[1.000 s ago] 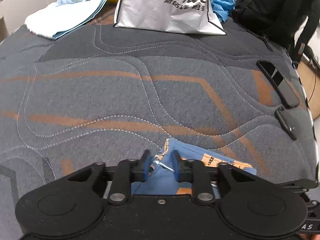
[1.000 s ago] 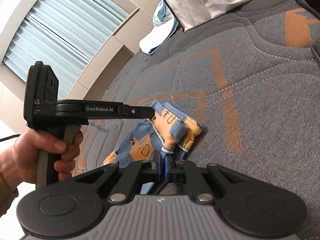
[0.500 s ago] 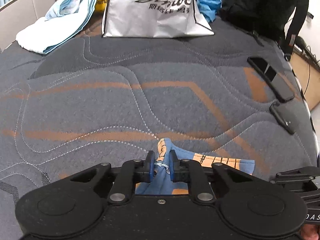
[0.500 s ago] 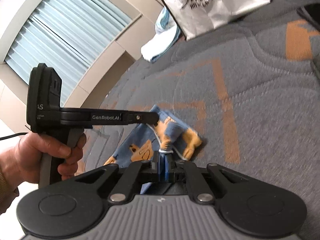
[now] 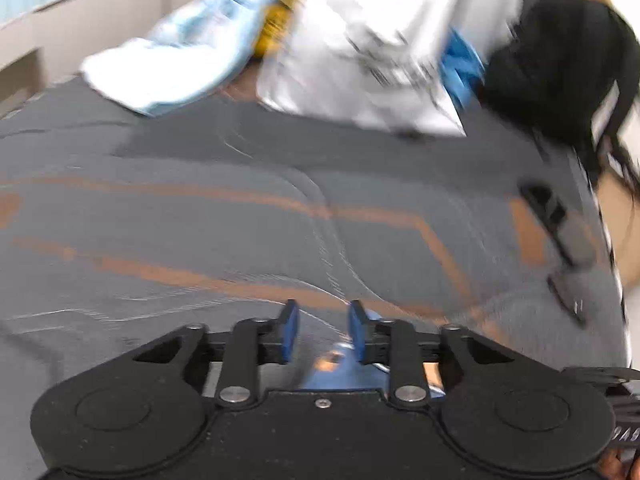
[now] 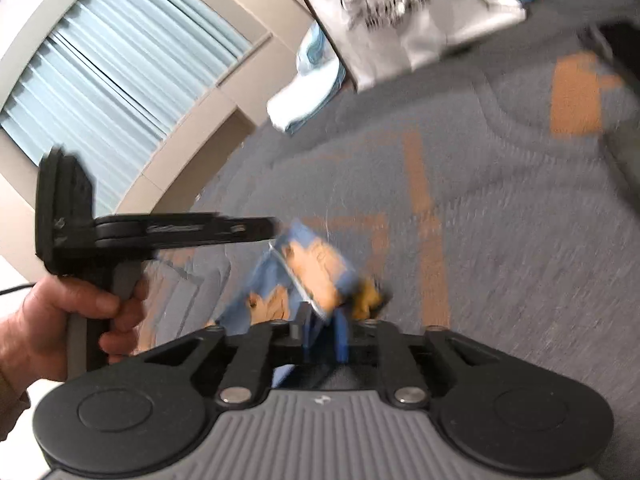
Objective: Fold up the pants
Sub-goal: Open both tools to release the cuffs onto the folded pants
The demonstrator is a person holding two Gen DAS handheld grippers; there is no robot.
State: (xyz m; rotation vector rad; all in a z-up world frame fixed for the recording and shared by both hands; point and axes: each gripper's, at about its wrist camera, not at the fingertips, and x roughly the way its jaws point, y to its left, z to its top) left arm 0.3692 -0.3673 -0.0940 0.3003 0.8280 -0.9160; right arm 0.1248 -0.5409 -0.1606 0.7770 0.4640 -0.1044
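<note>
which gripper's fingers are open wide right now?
The left gripper: its blue fingers stand well apart with nothing between them. The right gripper shows only a narrow gap, with the pants at it.
</note>
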